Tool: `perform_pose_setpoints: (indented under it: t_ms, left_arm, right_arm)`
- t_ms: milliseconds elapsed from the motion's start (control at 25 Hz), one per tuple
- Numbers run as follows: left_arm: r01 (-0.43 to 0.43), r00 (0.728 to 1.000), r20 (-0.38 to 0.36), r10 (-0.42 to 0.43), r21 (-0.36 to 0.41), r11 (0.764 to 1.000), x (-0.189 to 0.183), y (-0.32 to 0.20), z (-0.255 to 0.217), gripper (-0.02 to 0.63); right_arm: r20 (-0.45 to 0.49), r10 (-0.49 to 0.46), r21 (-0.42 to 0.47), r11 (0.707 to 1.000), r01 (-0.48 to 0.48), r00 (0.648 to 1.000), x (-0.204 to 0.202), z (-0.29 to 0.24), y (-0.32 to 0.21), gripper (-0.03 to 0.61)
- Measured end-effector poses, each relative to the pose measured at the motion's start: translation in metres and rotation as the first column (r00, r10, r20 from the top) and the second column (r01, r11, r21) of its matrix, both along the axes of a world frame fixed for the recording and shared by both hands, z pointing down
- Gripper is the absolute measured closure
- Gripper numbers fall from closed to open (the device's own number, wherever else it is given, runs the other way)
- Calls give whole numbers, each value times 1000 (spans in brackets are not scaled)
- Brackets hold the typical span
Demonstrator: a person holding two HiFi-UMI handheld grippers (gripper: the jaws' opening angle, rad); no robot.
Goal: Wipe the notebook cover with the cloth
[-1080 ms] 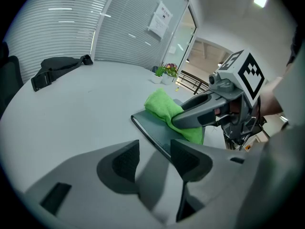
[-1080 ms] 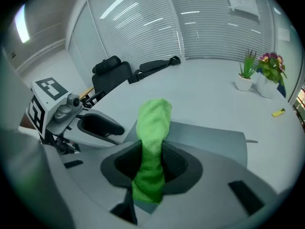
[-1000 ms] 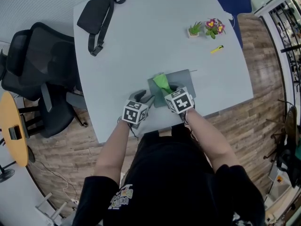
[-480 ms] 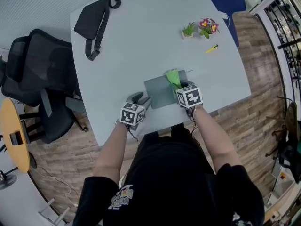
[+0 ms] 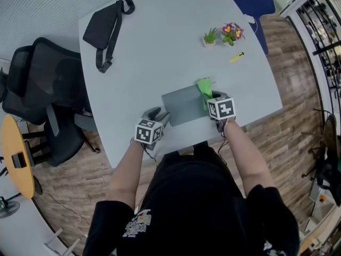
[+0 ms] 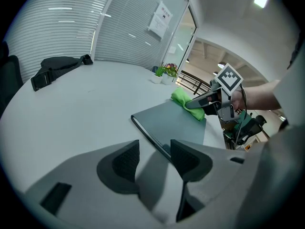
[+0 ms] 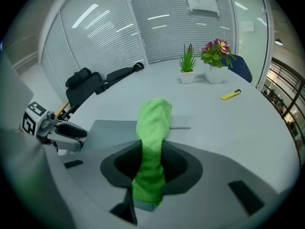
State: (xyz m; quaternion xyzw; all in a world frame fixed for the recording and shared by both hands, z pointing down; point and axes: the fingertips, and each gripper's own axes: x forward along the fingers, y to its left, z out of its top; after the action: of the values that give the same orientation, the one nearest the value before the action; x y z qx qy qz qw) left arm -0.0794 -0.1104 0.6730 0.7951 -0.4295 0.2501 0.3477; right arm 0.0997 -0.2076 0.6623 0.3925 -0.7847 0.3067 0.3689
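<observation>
My right gripper (image 5: pixel 209 96) has its jaws pinched shut on the cloth (image 5: pixel 204 86). In the right gripper view the cloth (image 7: pixel 152 142) is a bright green, nubbly strip. It rises from between the pads and folds forward, with its rounded free end lying on the notebook (image 7: pixel 109 132).

From the head view the notebook (image 5: pixel 184 104) is a plain dull grey-green rectangle, closed and flat. It lies on the pale table (image 5: pixel 160 52) near the 6 o'clock edge, right in front of me and turned slightly askew. The cover is bare, matte and unmarked, with a darker spine along its left side. The cloth sits at the notebook's 2 o'clock corner, partly over the right edge.

My left gripper (image 5: pixel 160 114) is at the notebook's 8 o'clock corner. In its own view the jaws (image 6: pixel 155 159) stand somewhat apart with nothing clamped. The near corner of the notebook (image 6: pixel 176 120) reaches toward the gap, just off the right pad. I cannot tell whether it touches. The same view shows the cloth (image 6: pixel 183 99) and the right gripper (image 6: pixel 200 101) at the far edge.

A black bag (image 5: pixel 106 25) lies at the table's 11 o'clock. Two small potted plants (image 5: pixel 221 34) stand at 1 o'clock, with a yellow marker (image 5: pixel 237 57) just nearer me. A black chair (image 5: pixel 37 84) stands off the table at 9 o'clock.
</observation>
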Motion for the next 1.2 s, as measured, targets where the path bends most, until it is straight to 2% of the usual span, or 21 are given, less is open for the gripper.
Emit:
perform_pose_setpoints:
  t_ms: [320,840,1000,1200]
  left_arm:
    - [0,1000,-4,0,-3,1000,0,0,0,408]
    - [1,1000,-11,-1,-9,1000,0,-1,1,410]
    - [2,1000,-11,-2,-10,1000,0,-1,1,411]
    - [5,1000,-12,-5,-10,1000,0,-1,1,413]
  right_arm:
    - [0,53,-17,998,-53,999,17,1,-6,465]
    - [-39,76,-3,997,-76,996,29,-2,-11,466]
    - [-52,46,47,998,-43,998,21,-11,-14,466]
    - [-14,-40,92,995,41,999,-17,-29,-13,466]
